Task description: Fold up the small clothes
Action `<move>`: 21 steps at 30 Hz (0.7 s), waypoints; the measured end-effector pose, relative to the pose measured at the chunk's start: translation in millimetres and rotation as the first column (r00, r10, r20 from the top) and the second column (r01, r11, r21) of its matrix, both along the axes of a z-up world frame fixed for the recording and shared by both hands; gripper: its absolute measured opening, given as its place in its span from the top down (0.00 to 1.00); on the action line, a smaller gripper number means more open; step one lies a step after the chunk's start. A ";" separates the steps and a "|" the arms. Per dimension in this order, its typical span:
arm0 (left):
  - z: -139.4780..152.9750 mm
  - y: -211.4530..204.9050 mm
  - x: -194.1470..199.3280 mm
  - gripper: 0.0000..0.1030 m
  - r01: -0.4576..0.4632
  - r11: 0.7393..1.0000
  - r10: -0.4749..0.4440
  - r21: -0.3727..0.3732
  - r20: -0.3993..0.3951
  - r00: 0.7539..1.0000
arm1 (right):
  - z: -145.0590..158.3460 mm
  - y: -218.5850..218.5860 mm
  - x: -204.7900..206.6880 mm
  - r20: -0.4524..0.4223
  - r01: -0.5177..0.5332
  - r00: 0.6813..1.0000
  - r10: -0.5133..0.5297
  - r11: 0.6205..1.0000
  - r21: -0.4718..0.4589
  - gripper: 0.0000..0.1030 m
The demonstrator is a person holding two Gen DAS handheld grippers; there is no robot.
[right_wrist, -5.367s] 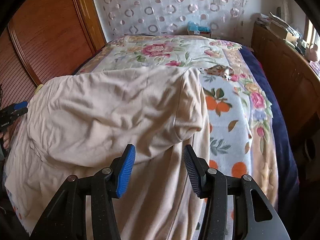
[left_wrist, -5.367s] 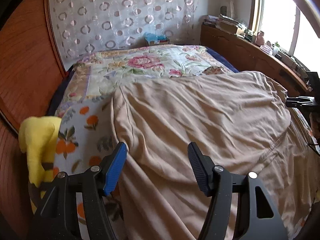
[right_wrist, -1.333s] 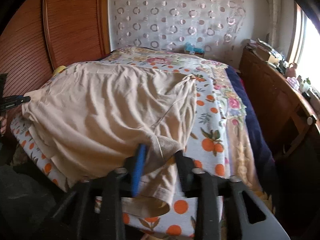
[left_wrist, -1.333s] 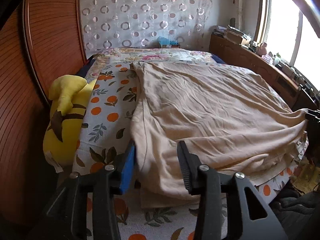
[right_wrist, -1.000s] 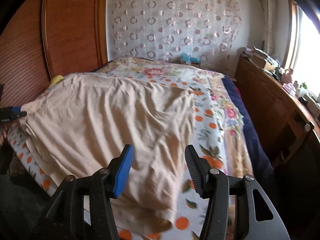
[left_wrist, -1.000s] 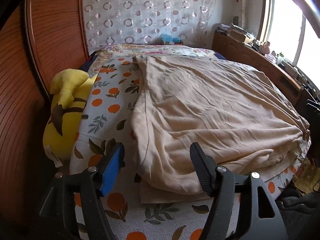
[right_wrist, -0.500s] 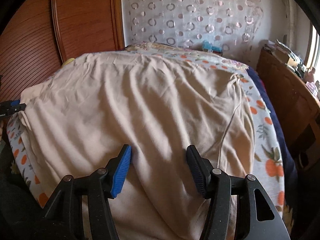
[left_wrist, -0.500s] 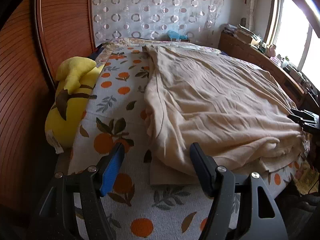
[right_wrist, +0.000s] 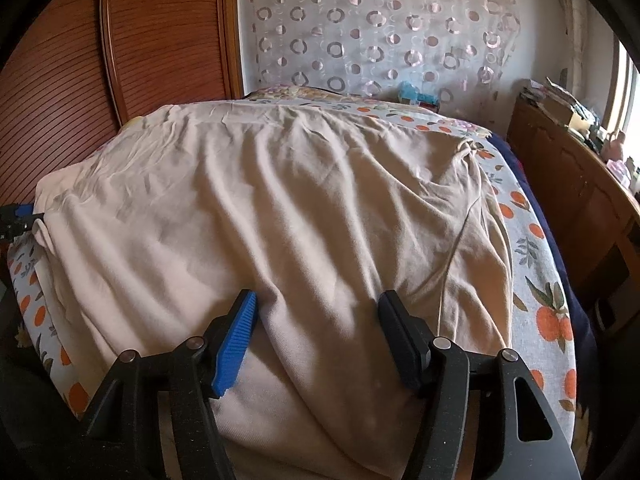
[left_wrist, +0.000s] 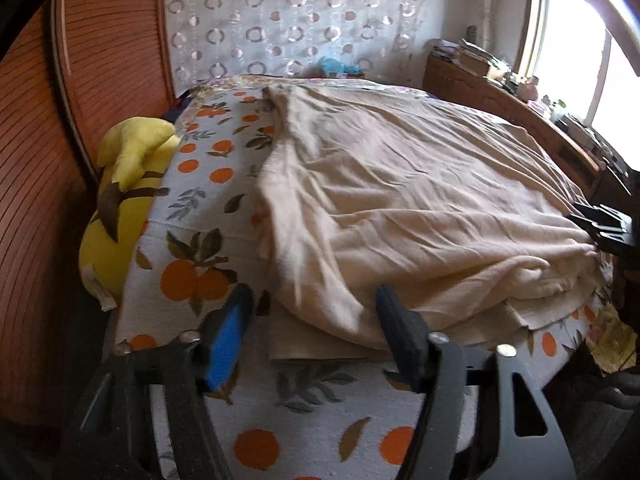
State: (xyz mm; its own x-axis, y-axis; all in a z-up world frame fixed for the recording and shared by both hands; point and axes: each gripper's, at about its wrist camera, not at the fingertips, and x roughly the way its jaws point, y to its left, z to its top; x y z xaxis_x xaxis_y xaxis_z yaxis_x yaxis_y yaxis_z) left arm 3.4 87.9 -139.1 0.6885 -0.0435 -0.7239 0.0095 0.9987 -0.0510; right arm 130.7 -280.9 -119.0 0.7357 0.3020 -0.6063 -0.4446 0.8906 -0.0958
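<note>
Your beige garment (left_wrist: 400,200) lies spread on the bed (left_wrist: 192,184), over the orange-print cover, reaching from the near edge up toward the far end. It looks folded over once already: along the near edge in the left view a lower layer shows beneath the top one. By my reading you are early in the job; the cloth is still broad and wrinkled, and further folds to bring it down to a compact shape are left.

Your left hand-held gripper (left_wrist: 312,332) has just been narrowing, yet its jaws stand apart on either side of the garment's near corner, with the cloth between them and neither pad pressing on it. Your right hand-held gripper (right_wrist: 316,328) has just been widening; its jaws are apart with cloth lying between and under them, not pinched.

Much is hard to read. You cannot tell what kind of garment this is, since no collar or full sleeve shows clearly. The left view is blurred near the fingers. In each view the other gripper is cut off at the frame edge, and the garment's near hem in the right view is hidden behind the gripper body.
</note>
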 end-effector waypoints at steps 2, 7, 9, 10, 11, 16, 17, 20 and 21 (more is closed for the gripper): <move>0.5 -2.0 0.2 0.51 0.001 1.000 -0.001 0.019 -0.003 1.000 | -0.6 0.3 -0.4 0.001 0.000 1.000 0.000 1.000 0.000 0.37; 1.5 -0.2 -0.1 0.80 -0.001 1.000 0.001 0.002 0.001 1.000 | -0.2 -0.1 0.0 0.001 0.000 1.000 0.000 1.000 0.000 0.37; 1.8 1.9 0.5 0.93 0.009 0.999 -0.009 -0.032 -0.004 1.000 | -0.4 -0.1 -0.1 0.001 -0.001 1.000 0.001 1.000 0.000 0.37; 2.3 3.2 1.0 0.95 0.009 0.999 -0.009 -0.046 -0.004 1.000 | -0.2 -0.1 -0.1 0.001 -0.001 1.000 0.001 1.000 0.000 0.37; 3.9 2.6 1.0 0.96 0.010 0.999 -0.010 -0.053 0.001 1.000 | -0.3 0.0 -0.1 0.001 -0.001 1.000 0.001 1.000 -0.001 0.37; 33.7 -4.4 -7.1 0.96 0.041 0.992 -0.027 -0.118 0.122 0.992 | -0.2 0.1 -0.3 0.002 -0.001 1.000 0.001 1.000 0.000 0.37; 40.2 -7.4 -8.0 0.96 0.046 0.992 -0.030 -0.114 0.143 0.989 | -0.7 0.4 -0.5 0.002 -0.001 1.000 0.001 1.000 0.000 0.37; 59.4 -20.1 -8.5 0.96 0.078 0.991 -0.056 -0.105 0.200 0.978 | 0.3 0.0 -0.3 0.002 -0.001 1.000 0.001 1.000 0.000 0.37; 65.2 -25.0 -7.8 0.96 0.093 0.990 -0.069 -0.102 0.216 0.974 | 0.3 0.0 -0.4 0.002 -0.001 1.000 0.001 1.000 0.000 0.37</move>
